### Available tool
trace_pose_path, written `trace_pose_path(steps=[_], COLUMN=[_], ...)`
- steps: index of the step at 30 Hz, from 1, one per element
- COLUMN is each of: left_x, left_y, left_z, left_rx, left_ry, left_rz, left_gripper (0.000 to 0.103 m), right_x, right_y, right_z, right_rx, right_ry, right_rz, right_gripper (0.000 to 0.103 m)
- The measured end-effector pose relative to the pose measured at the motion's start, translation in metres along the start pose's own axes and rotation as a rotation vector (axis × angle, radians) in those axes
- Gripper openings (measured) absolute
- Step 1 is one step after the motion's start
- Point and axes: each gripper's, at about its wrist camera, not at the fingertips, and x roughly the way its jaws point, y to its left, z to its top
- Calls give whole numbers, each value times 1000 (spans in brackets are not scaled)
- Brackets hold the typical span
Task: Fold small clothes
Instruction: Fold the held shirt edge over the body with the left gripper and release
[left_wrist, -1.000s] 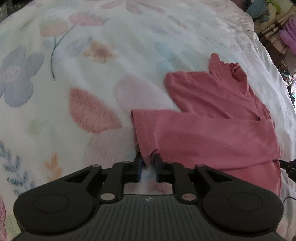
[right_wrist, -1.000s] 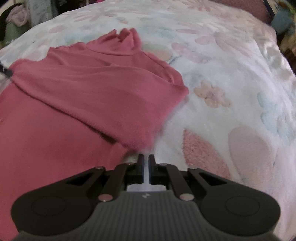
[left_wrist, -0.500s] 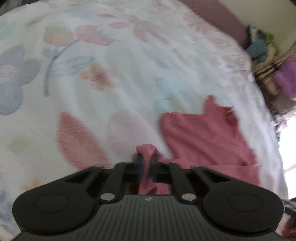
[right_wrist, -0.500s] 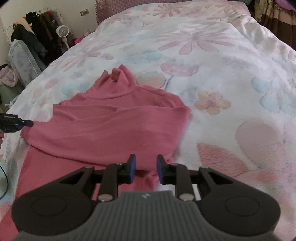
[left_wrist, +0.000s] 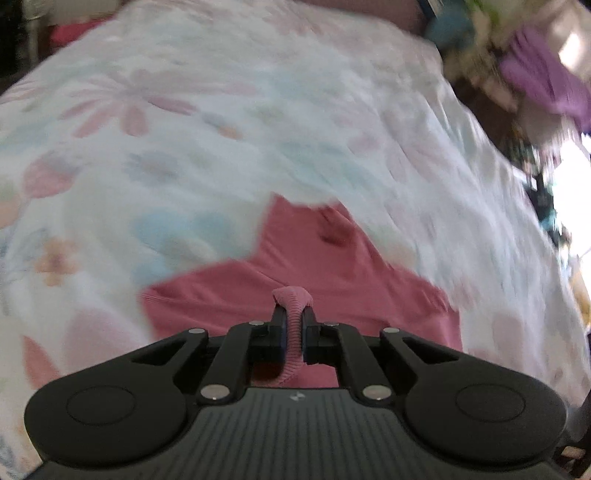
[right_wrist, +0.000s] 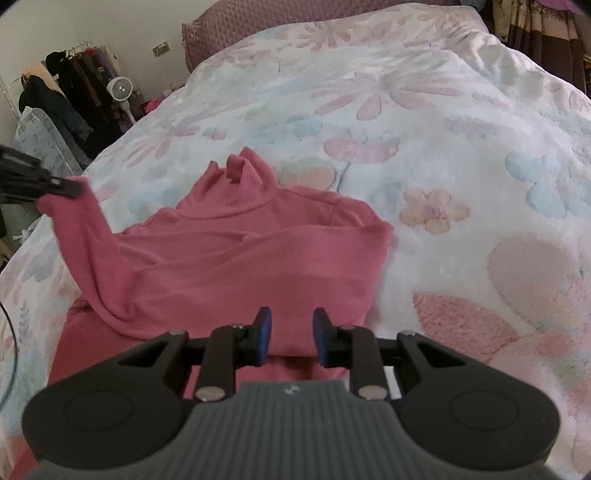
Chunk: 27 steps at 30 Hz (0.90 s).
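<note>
A pink long-sleeved turtleneck top (right_wrist: 236, 258) lies on the floral bedspread (right_wrist: 443, 122), collar pointing away, its right sleeve folded across the chest. My left gripper (left_wrist: 293, 321) is shut on the ribbed cuff of the other sleeve (left_wrist: 291, 314) and holds it lifted above the top (left_wrist: 306, 266). In the right wrist view the left gripper (right_wrist: 55, 184) shows at the far left, with the sleeve (right_wrist: 85, 251) hanging from it. My right gripper (right_wrist: 291, 332) is open and empty, just above the top's lower part.
The bedspread (left_wrist: 184, 129) covers the whole bed. A clothes rack (right_wrist: 66, 96) and a small fan (right_wrist: 120, 88) stand beyond the bed's left side. A purple pillow (right_wrist: 236, 22) lies at the head. Plush toys (left_wrist: 535, 62) sit off the bed's right side.
My left gripper has lifted the sleeve cuff off the bed and swung it over the top. My right gripper has opened, let go of the folded sleeve and drawn back.
</note>
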Motion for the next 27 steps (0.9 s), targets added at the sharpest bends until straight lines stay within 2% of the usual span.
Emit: trace_pose_path(steps=[2,4,6,7,11,15,18,20,23,26,27], left_x=[23,44,49,46,26,18,19,23,21,25,27], left_y=[-18,-27,-23,-18,13,43,55,59,61,60,59], left_z=[-9,-20,-31,-34,-38,-48,-63,-69,-81,-84,-84], left_rx=[18,14,1,1,13,41,76,85,119,152,154], left_ry=[60,146,174,163,69,35,39,56,45,33,37], left_rz=[-51,-155,-231,-235,-145,-98,-88,-107,-133,-95,-87], left_gripper=[17,35,45,49,50,50,50,50,50,39,31], right_x=[-1,-2,-2,-2,1,16,34,47,71,94,104], right_y=[0,1,4,5,5,14,34,50,74,91,97], right_z=[0,0,-3,-3,-4,7,22,33,51,62,64], right_rx=[10,8,-5,-9,20,79,69,38,13,-20,-34], right_ry=[-6,-9,-5,-3,-8,1,7,12,25,32,41], right_rz=[8,4,-4,-5,19,94,151,180,210,212,199], right_gripper=[20,21,21,21,24,25,25,25,34,34,33])
